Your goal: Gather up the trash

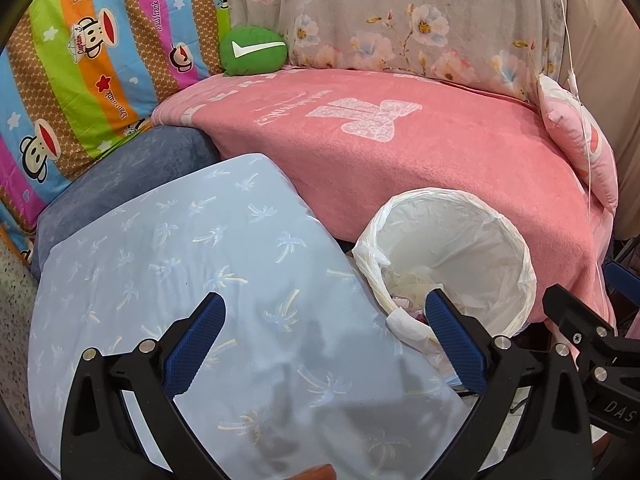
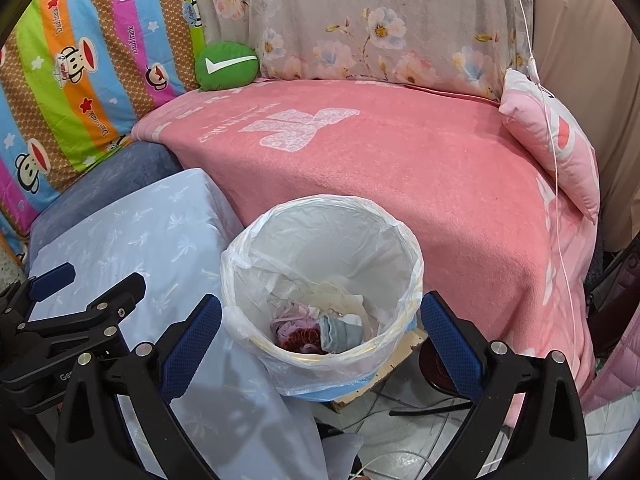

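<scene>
My left wrist view tilts down over the blue cloth (image 1: 180, 264); my right sits close above the bin (image 2: 320, 216); both share the pink blanket (image 1: 400, 160).

Readable print sits on the striped bedding, the green cushion and the gripper hardware.

The multicoloured striped monkey-print fabric (image 1: 92, 64) beside the pink terry blanket (image 1: 400, 168) carries the repeated words "Paul frank" along its stripes and "Captain" on the monkeys' caps. At the blanket's far left corner, the round green plush cushion (image 1: 253, 53) bears a white tick sign. The blanket itself has pale woven script above a patterned figure, upside down and too faint to read. Right of the blanket's near edge, a black clamp body (image 1: 616, 408) shows the white letters "DAS". In the right wrist view, a black clamp (image 2: 60, 376) left of the blanket shows "Ge", the rest cut off.
</scene>
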